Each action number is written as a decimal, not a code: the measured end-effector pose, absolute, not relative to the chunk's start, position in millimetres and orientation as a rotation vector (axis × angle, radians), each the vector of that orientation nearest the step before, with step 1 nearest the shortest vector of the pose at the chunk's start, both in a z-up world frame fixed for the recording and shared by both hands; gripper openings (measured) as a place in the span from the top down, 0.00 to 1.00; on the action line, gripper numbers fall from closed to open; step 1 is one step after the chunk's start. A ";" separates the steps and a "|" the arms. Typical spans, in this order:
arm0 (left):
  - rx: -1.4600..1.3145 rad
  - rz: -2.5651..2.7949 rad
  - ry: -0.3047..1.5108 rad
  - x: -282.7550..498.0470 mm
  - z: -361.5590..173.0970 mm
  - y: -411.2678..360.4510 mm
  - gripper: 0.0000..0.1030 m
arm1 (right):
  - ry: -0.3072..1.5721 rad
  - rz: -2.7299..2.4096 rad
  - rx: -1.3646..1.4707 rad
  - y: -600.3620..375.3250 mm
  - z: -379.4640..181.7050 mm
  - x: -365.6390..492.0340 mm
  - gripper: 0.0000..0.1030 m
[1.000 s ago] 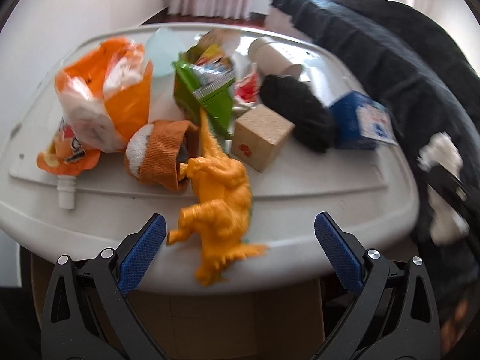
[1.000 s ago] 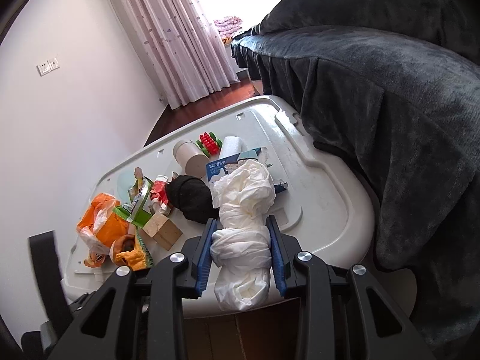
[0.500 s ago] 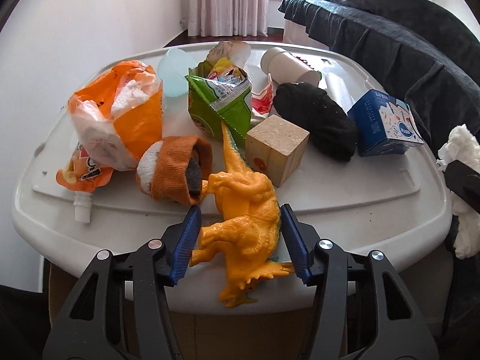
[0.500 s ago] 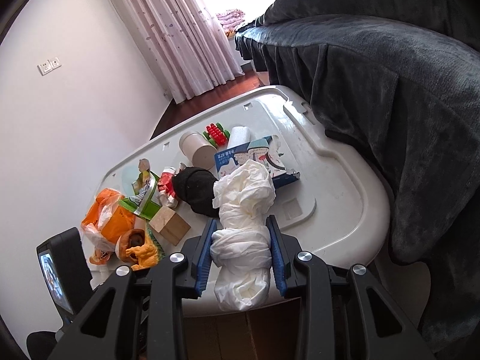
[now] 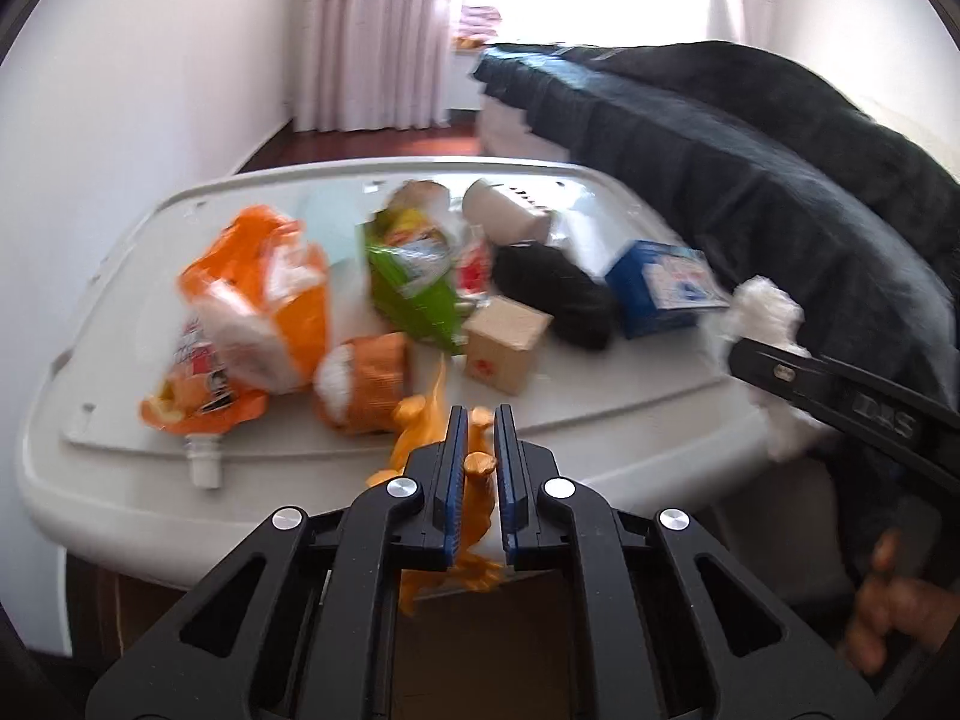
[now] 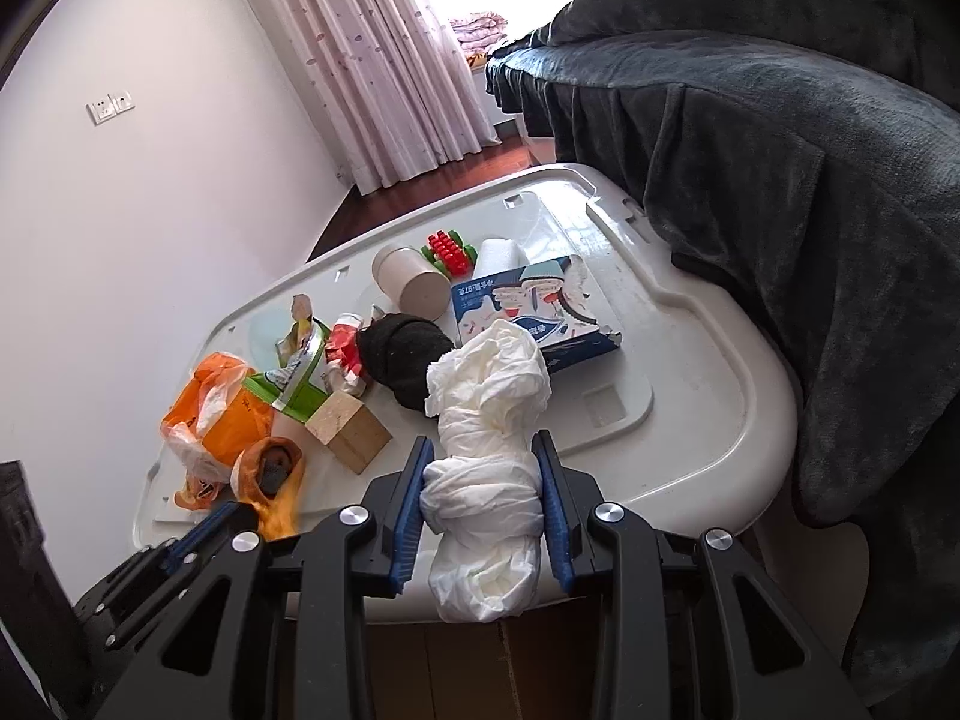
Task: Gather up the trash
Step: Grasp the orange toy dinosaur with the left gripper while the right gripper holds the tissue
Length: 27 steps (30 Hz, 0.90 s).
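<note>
The crumpled white tissue sits between the jaws of the right gripper, which are closed on its middle; its two ends stick out in front and behind. The orange toy dinosaur is pinched between the almost shut jaws of the left gripper, at the near edge of the white surface.

On the surface lie an orange plastic bag, a green snack packet, a wooden cube, a black sock and a blue box with print too small to read.

The left view is blurred; it shows a hand at lower right, and "DAS" on the right gripper's arm. Only the right view shows the red and green toy and a wall socket.
</note>
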<state>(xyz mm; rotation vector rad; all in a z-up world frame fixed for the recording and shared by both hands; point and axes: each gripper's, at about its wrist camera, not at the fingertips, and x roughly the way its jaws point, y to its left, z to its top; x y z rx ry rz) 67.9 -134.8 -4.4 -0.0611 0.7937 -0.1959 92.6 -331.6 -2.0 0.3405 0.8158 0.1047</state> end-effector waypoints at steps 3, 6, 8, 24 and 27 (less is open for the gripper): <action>-0.036 -0.204 0.777 70.9 -7.0 -132.7 0.91 | 0.827 0.098 0.333 -332.0 -4.9 92.3 0.67; -0.038 -0.216 0.782 73.8 -8.8 -132.4 0.91 | 0.835 0.097 0.349 -334.3 -7.2 92.9 0.67; -0.055 -0.218 0.782 74.2 -9.5 -130.3 0.92 | 0.829 0.096 0.352 -335.1 -6.1 92.3 0.67; -0.088 -0.305 0.696 63.6 29.0 -116.7 0.92 | 0.812 0.114 0.324 -329.4 -1.1 91.3 0.67; -0.095 -0.301 0.679 59.0 40.2 -112.2 0.92 | 0.808 0.123 0.321 -327.6 0.4 90.6 0.67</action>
